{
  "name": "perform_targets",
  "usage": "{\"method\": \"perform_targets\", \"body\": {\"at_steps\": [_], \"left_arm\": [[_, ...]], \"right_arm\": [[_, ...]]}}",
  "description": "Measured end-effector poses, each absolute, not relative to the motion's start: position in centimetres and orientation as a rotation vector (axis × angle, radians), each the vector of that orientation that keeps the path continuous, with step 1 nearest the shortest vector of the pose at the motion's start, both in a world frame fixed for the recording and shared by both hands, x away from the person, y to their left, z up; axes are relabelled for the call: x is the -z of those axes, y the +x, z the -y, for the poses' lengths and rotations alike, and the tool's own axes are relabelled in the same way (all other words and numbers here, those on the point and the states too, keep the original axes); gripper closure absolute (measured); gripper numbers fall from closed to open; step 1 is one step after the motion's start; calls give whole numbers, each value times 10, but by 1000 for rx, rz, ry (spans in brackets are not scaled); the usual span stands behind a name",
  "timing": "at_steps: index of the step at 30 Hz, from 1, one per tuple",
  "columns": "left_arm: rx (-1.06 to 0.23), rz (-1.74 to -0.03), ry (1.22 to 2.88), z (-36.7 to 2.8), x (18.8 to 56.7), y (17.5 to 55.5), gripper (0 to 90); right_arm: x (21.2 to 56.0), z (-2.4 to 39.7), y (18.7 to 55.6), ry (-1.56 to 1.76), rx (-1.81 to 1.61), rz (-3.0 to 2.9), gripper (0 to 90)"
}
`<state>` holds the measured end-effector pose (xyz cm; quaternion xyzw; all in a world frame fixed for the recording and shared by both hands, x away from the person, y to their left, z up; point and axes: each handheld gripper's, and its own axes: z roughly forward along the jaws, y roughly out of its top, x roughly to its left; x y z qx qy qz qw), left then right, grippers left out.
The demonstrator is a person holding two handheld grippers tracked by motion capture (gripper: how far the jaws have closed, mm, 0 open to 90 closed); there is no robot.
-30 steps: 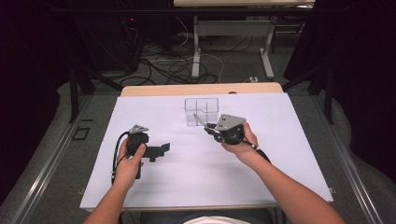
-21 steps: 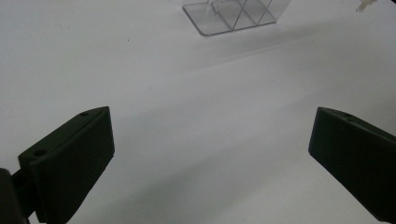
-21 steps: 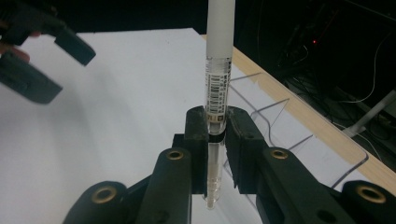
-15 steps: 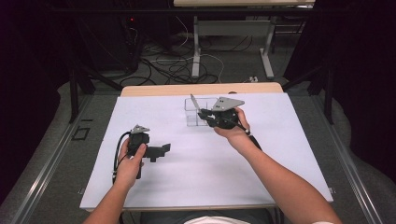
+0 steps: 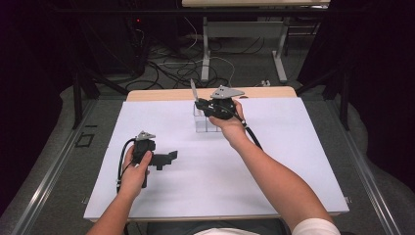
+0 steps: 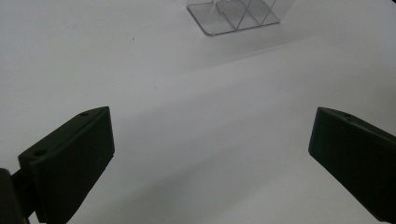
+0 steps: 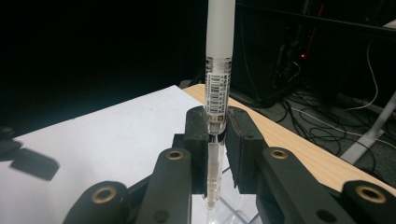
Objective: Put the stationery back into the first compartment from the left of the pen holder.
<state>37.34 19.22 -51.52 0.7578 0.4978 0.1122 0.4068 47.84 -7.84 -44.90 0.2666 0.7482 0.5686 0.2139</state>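
Bright light whitens the table sheet (image 5: 274, 161); surroundings lie dark, close views slightly soft.

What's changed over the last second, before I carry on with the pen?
The right gripper has carried the pen from the near side of the clear divided holder toward the table's far edge and a little up; it now holds the pen upright over the holder, tip pointing down. Its jaws stay shut on the pen throughout. The left gripper, open on the white table cover, and the holder have not moved.
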Motion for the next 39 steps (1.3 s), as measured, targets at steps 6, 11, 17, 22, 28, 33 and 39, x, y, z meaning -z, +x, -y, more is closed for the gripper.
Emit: {"method": "perform_targets", "body": {"at_steps": [6,11,17,22,28,33,39], "left_arm": [[-279,-1256,1906,-193,515,373,2],[-276,-1257,1905,-192,516,373,2],[-270,-1254,1914,-192,516,373,2],[-272,-1258,1913,-193,516,373,2],[-274,-1256,1915,-193,516,373,2],[-279,-1252,1924,-194,517,374,2],[-290,-1239,1941,-194,518,376,2]], "right_arm": [[457,74,490,792,-1546,-2062,792],[468,73,499,851,-1534,-2055,792],[478,74,508,894,-1477,-2072,792],[482,74,508,912,-1458,-2088,755],[475,76,501,911,-1467,-2087,605],[470,85,491,950,-1392,-2141,489],[471,100,470,1013,-1323,-2140,314]]}}
